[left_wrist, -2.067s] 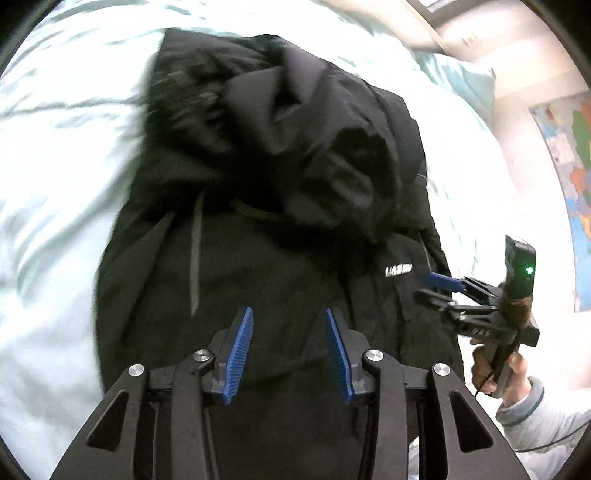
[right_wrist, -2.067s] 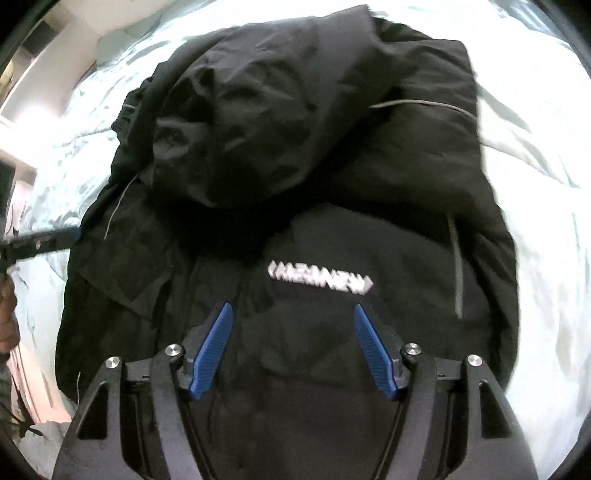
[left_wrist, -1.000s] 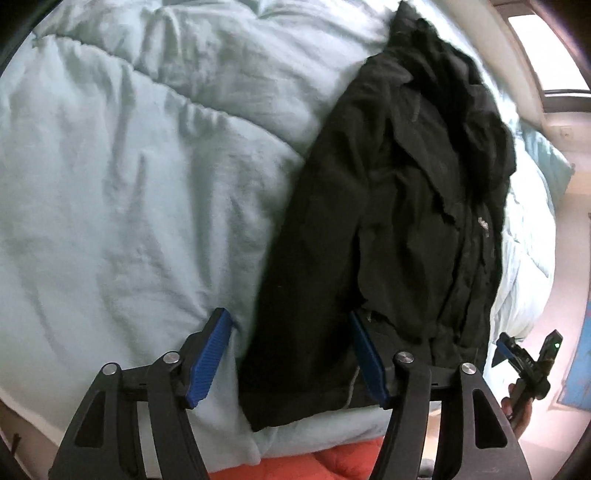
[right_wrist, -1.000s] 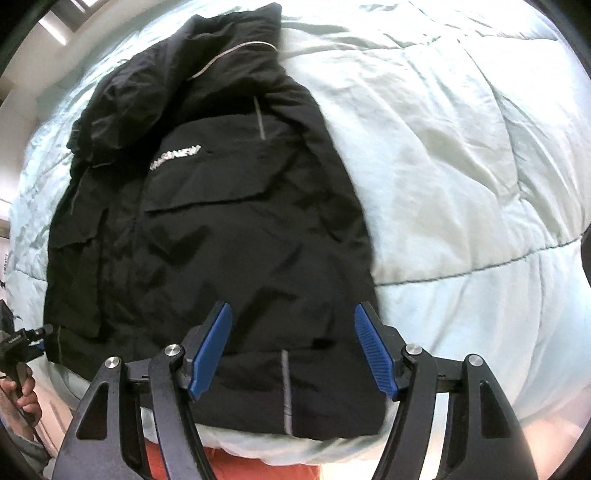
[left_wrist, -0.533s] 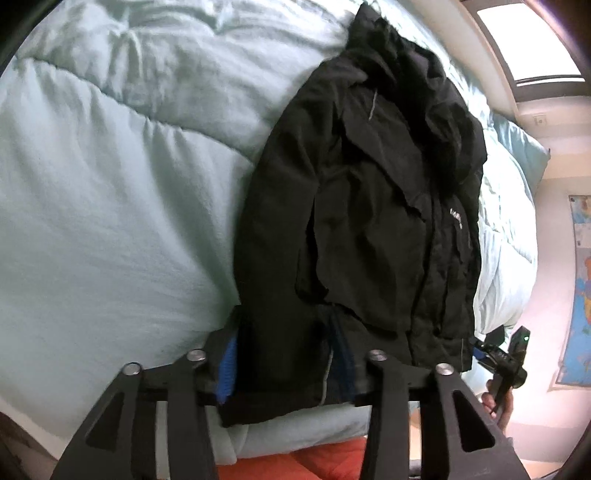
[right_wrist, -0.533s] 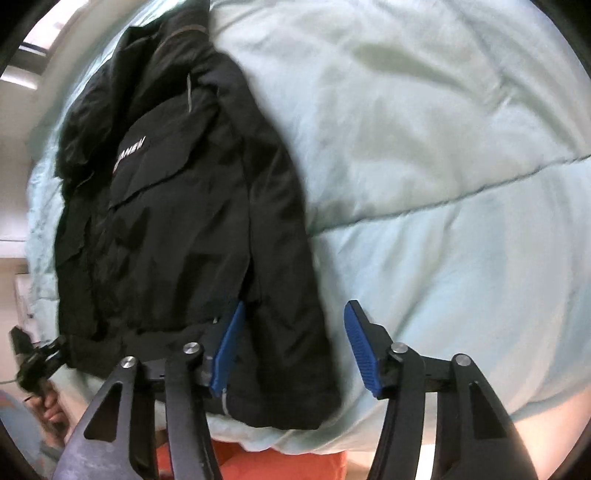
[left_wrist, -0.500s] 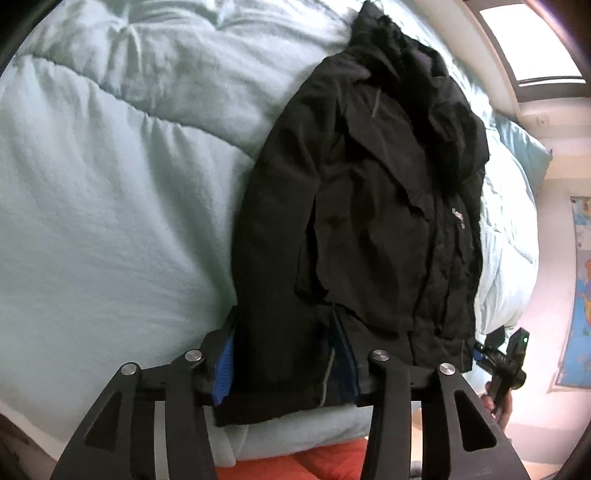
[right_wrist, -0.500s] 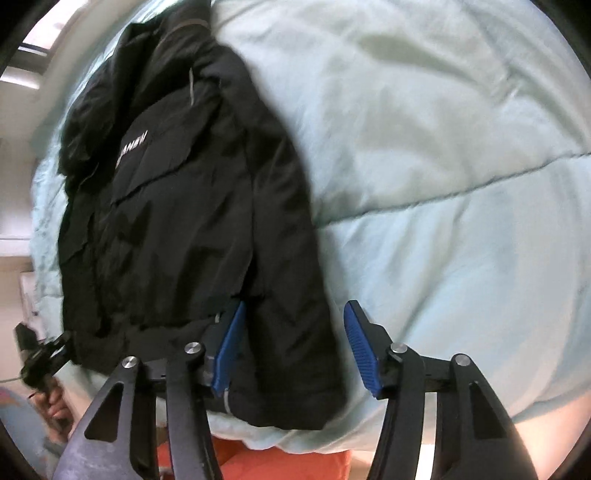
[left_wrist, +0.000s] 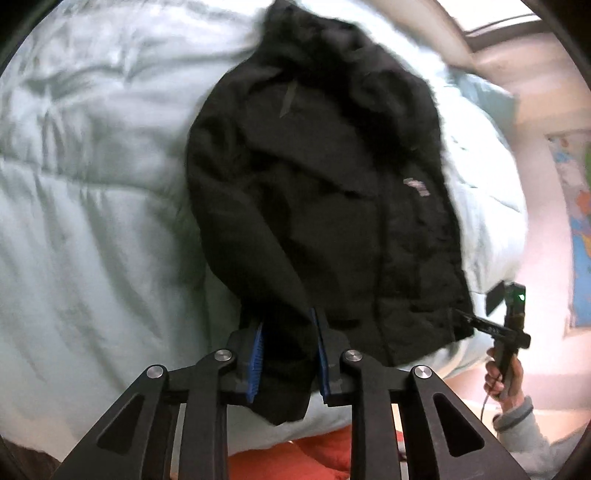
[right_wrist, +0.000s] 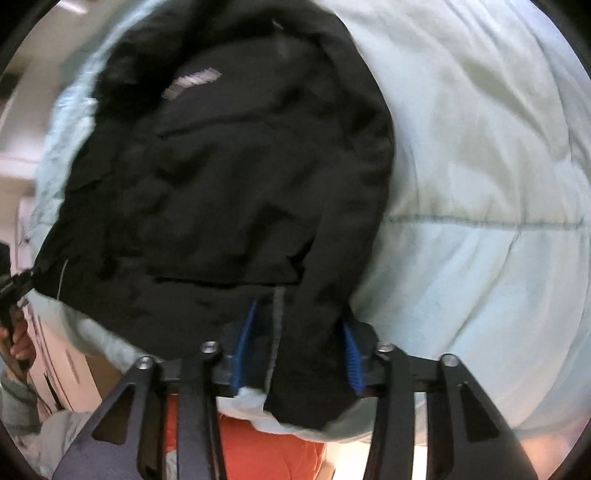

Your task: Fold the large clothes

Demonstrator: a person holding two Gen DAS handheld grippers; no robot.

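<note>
We have the black jacket point(left_wrist: 325, 206) spread on the pale duvet point(left_wrist: 92, 221), its hem at 6 o'clock. The left gripper point(left_wrist: 288, 354) has just been narrowing and now pinches 1 hem corner; the right gripper point(right_wrist: 299, 343) has just been narrowing, hem cloth between its pads. We should lift both corners evenly toward 12 o'clock.

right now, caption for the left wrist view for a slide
Left gripper jaws closing on the hem corner of a black jacket spread on a pale green duvet.

Pale green quilted duvet point(left_wrist: 92, 229) on bed; wall map point(left_wrist: 580, 206); bright window point(left_wrist: 517, 22).
</note>
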